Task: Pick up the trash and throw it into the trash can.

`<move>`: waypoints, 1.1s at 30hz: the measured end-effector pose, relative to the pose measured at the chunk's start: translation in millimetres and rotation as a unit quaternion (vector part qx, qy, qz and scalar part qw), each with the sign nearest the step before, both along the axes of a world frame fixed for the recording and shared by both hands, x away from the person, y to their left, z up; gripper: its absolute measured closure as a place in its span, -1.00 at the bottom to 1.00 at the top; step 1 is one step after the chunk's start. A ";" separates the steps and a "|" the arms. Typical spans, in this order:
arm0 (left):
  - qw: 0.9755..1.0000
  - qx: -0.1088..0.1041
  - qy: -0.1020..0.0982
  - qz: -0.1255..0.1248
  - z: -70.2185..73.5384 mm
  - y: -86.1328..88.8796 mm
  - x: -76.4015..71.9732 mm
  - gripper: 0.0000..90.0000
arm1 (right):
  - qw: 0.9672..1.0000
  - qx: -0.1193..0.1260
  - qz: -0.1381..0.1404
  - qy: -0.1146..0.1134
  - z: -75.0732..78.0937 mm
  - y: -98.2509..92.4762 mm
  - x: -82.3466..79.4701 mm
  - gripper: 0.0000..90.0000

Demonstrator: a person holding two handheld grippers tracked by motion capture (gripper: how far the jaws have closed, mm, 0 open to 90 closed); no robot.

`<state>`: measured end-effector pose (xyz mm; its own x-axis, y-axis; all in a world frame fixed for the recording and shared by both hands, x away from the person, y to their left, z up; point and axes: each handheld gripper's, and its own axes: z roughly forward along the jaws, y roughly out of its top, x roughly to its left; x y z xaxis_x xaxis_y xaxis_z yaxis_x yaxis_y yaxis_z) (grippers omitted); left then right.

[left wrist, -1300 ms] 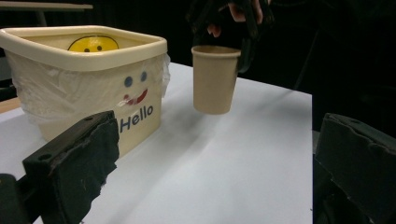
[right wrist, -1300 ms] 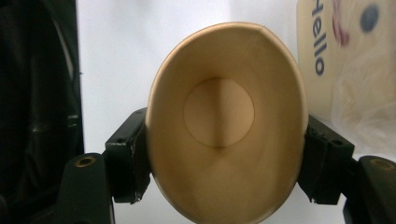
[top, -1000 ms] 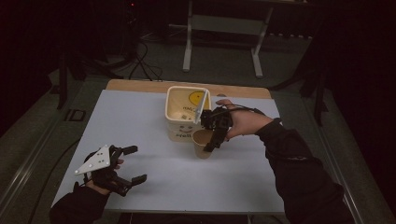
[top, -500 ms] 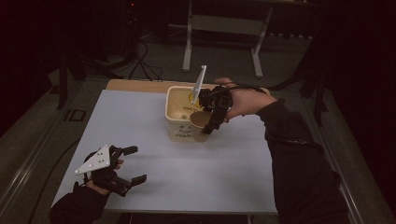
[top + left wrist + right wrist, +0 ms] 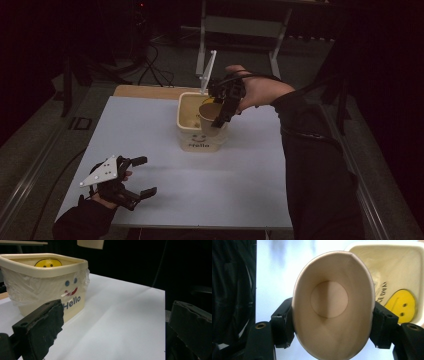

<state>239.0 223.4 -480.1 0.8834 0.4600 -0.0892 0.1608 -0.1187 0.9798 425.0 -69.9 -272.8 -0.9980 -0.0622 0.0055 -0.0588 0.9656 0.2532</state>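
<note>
One paper cup (image 5: 333,306) is being squeezed oval in your right gripper (image 5: 222,107); keep centring it over the bin (image 5: 201,141) while your left gripper (image 5: 131,176) is idling open.

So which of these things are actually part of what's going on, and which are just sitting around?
In use:
- paper cup, squeezed in the right gripper above the bin
- cream "Hello" bin, lined with plastic
- white table

Just around:
- left gripper, open, holding nothing, near the table's front edge
- metal frame behind the table
</note>
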 end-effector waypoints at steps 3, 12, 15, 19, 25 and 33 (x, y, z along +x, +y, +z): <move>1.000 0.000 0.001 -0.002 -0.4 -0.3 0.0 -0.99 | 1.000 0.005 0.011 -0.013 5.0 6.3 4.4 -0.27; 1.000 0.000 0.001 -0.003 -0.6 0.4 0.0 -0.99 | 1.000 0.015 0.011 -0.019 5.5 13.4 18.8 -0.27; 1.000 -0.003 0.002 -0.003 -0.5 0.8 0.2 -0.99 | 0.999 0.033 0.013 -0.024 8.3 14.0 26.2 -0.27; 1.000 -0.003 0.001 -0.004 0.0 0.8 -0.4 -0.99 | 0.999 0.038 0.013 -0.027 7.6 16.8 33.4 -0.27; 1.000 -0.002 0.001 -0.006 -0.1 0.8 -0.6 -0.99 | 0.999 0.039 0.002 -0.033 9.7 19.2 43.4 -0.29; 1.000 0.000 0.003 -0.004 -0.9 0.7 -0.3 -0.99 | 0.999 0.032 -0.012 -0.036 14.8 21.8 55.4 -0.32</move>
<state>238.6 224.1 -480.9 0.8869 0.4521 -0.0946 0.1657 -0.1204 0.9788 480.4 -48.1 -258.0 -0.9969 -0.0365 -0.0693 -0.0563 0.9491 0.3098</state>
